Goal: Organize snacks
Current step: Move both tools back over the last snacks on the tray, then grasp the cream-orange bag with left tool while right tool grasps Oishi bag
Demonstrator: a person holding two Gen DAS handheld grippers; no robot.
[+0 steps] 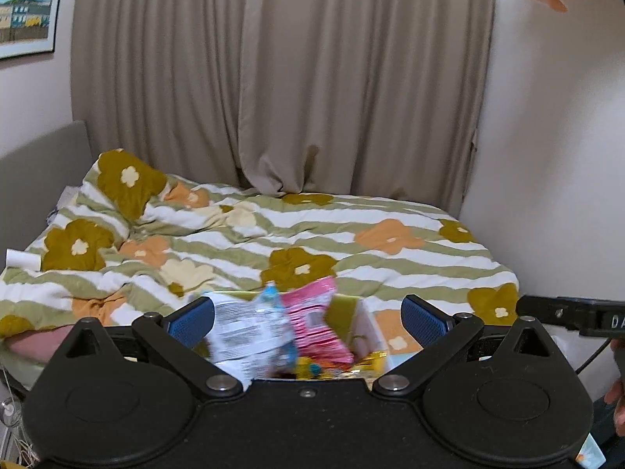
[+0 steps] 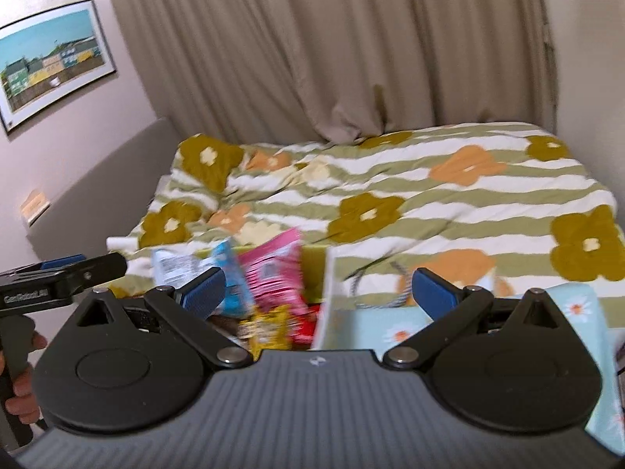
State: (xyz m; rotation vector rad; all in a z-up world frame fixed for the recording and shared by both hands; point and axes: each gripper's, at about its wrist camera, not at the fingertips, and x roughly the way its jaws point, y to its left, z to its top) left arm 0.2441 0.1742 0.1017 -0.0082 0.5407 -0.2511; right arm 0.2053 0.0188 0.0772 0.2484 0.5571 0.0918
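A box point(image 1: 367, 330) with a yellow-green lining stands at the bed's near edge, holding snacks. A blurred white-and-blue packet point(image 1: 250, 332) and a pink packet point(image 1: 316, 312) stick up out of it, above small yellow packets point(image 1: 371, 361). My left gripper point(image 1: 308, 322) hangs open just above the box, its blue pads point(image 1: 191, 322) wide on either side of the packets. My right gripper point(image 2: 318, 289) is open too, over the box wall point(image 2: 332, 293). There the pink packet point(image 2: 273, 269), blue-and-white packet point(image 2: 187, 265), yellow packet point(image 2: 265, 328) and red packet point(image 2: 304, 324) lie to its left.
A light-blue floral bag point(image 2: 390, 328) with a striped handle lies right of the box. Behind is the bed with a striped flower duvet point(image 1: 312, 234), beige curtains point(image 1: 273, 78) and a framed picture point(image 2: 50, 62). A hand point(image 2: 23, 383) holds the left gripper's handle.
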